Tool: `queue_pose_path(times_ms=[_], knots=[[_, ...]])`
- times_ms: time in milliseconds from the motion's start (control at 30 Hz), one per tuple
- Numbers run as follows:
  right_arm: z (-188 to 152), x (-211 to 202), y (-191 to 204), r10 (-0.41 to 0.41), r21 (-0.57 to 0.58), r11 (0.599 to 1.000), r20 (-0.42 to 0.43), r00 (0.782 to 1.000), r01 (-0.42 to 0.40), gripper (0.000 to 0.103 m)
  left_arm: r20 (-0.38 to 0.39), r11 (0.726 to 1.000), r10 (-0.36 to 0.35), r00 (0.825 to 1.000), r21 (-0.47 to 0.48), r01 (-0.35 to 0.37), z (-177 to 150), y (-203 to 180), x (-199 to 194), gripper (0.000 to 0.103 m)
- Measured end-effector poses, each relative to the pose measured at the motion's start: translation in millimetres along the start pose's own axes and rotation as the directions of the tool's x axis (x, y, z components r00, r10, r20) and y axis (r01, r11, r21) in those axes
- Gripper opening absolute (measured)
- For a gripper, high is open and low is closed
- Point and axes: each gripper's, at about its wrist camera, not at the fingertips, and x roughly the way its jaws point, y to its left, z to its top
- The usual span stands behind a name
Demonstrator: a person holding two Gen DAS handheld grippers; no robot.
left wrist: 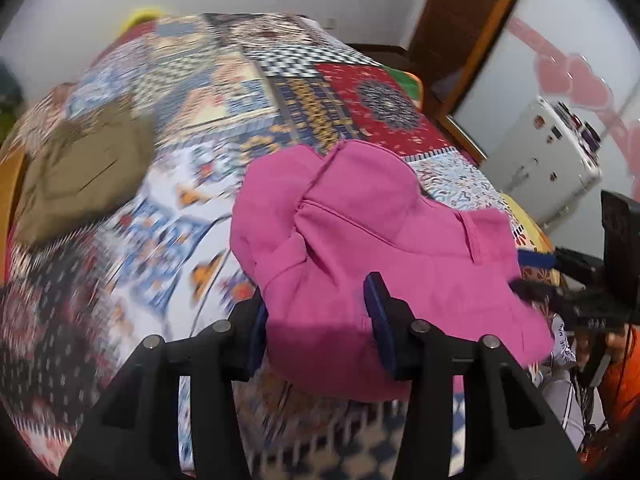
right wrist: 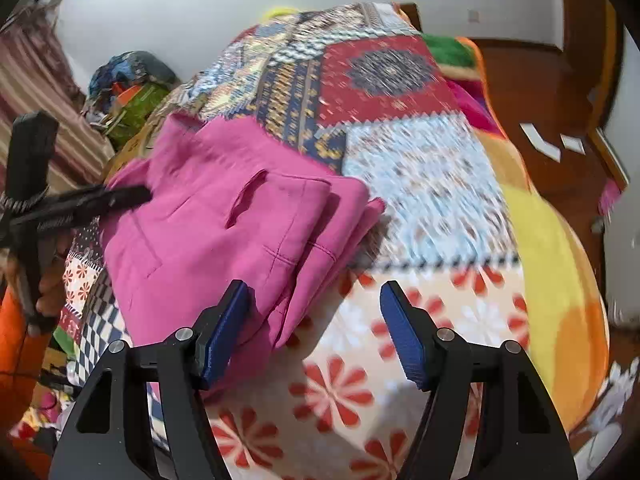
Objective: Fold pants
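Pink pants [left wrist: 360, 232] lie folded into a thick bundle on a patchwork bedspread [left wrist: 192, 184]. My left gripper [left wrist: 316, 304] is open; its jaws stand wide apart around the near edge of the bundle, and the cloth lies between them. In the right wrist view the pink pants [right wrist: 224, 224] sit left of centre. My right gripper [right wrist: 314, 312] is open, its left pad at the bundle's near corner and its right pad over the bare bedspread [right wrist: 420, 184]. The left gripper shows in the right wrist view [right wrist: 120, 196] at the pants' far left edge.
A folded olive garment [left wrist: 80, 176] lies on the bed at the far left. A white fridge [left wrist: 552, 160] and a wooden door frame [left wrist: 460, 40] stand to the right. A pile of bags [right wrist: 128, 92] sits beyond the bed. A yellow-orange blanket [right wrist: 552, 280] edges the bed.
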Motion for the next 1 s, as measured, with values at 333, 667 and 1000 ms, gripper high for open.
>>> queue_pose_path(times_ms=[333, 667, 1000], knots=[[12, 17, 40, 0.070, -0.118, 0.990, -0.012, 0.997, -0.071, 0.064, 0.037, 0.977, 0.022, 0.999, -0.213, -0.014, -81, 32, -57, 0.046], [14, 17, 63, 0.106, -0.160, 0.981, -0.031, 0.994, -0.110, 0.064, 0.062, 0.958, 0.096, 0.994, -0.278, -0.075, -115, 45, -89, 0.061], [38, 2, 81, 0.137, -0.199, 0.972, 0.058, 0.989, -0.123, 0.064, 0.168, 0.968, 0.146, 0.975, -0.228, -0.106, -83, 61, -123, 0.067]])
